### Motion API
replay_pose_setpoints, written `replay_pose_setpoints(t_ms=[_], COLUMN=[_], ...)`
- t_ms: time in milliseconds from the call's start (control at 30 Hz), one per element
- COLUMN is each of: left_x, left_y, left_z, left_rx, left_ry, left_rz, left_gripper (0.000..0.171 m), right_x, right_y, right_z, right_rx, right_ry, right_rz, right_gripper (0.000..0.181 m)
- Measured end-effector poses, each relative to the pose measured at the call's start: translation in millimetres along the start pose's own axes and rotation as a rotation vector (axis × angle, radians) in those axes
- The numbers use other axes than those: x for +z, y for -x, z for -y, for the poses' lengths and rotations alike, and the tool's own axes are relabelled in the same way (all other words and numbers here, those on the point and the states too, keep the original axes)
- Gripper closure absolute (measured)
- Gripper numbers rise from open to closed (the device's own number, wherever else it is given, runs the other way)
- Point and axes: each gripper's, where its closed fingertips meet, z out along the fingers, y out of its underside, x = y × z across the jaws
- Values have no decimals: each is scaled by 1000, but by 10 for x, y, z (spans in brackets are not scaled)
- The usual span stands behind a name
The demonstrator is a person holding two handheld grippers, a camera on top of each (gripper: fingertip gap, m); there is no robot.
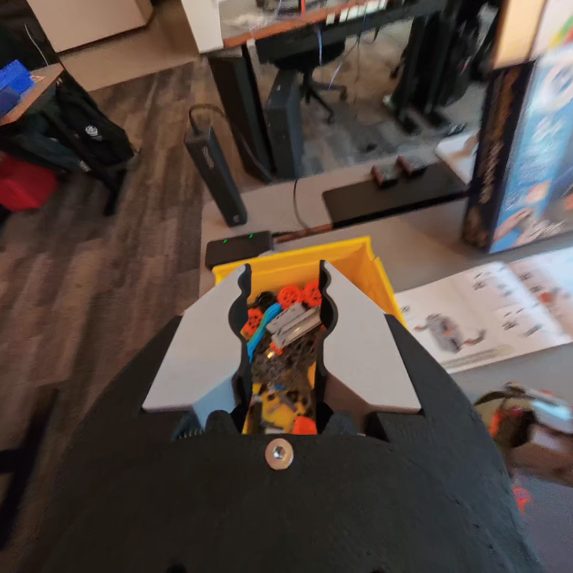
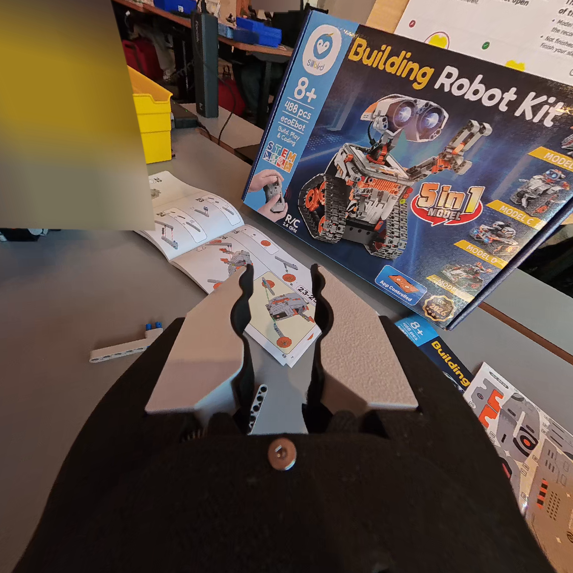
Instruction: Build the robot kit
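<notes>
My left gripper (image 1: 283,269) is open and empty, held above a yellow bin (image 1: 356,260) full of small building pieces: orange wheels (image 1: 299,294), a blue strip (image 1: 263,322), a grey block (image 1: 293,322) and dark bits. My right gripper (image 2: 282,273) is open and empty above the grey table (image 2: 77,294), over the corner of an open instruction booklet (image 2: 210,235). A grey beam with blue pins (image 2: 124,347) lies on the table left of the right gripper. Another perforated grey beam (image 2: 257,406) lies on the table between its fingers, near their base.
A large toy kit box (image 2: 403,161) stands at the back right, also seen in the left wrist view (image 1: 527,148). The booklet (image 1: 483,310) lies right of the bin. A sticker sheet (image 2: 527,449) lies right. A black charger (image 1: 238,248) sits behind the bin. Floor lies left of the table. The gap from one gripper's tips to the other's is roughly 45 cm.
</notes>
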Motion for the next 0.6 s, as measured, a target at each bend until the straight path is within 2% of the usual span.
replay_pose_setpoints(t_ms=[67, 100, 200, 300, 433, 600], left_x=[125, 183, 303, 320, 407, 459], left_y=[86, 89, -39, 11, 160, 268], left_z=[-297, -450, -990, -1521, -1821, -2019], left_rx=[27, 11, -92, -189, -223, -154], left_ry=[156, 244, 515, 790, 915, 1005], left_rz=[14, -9, -147, -144, -83, -24], left_gripper=[131, 142, 151, 158, 165, 171], right_x=[20, 33, 76, 101, 118, 138], right_y=[-22, -38, -64, -66, -34, 22], right_z=[-42, -73, -170, -217, -235, -261], right_rx=[-9, -19, -41, -51, -54, -77], right_ry=[11, 23, 61, 78, 87, 106], right_rz=[-8, -15, -26, -23, -8, 11], right_gripper=[146, 146, 145, 145, 145, 145])
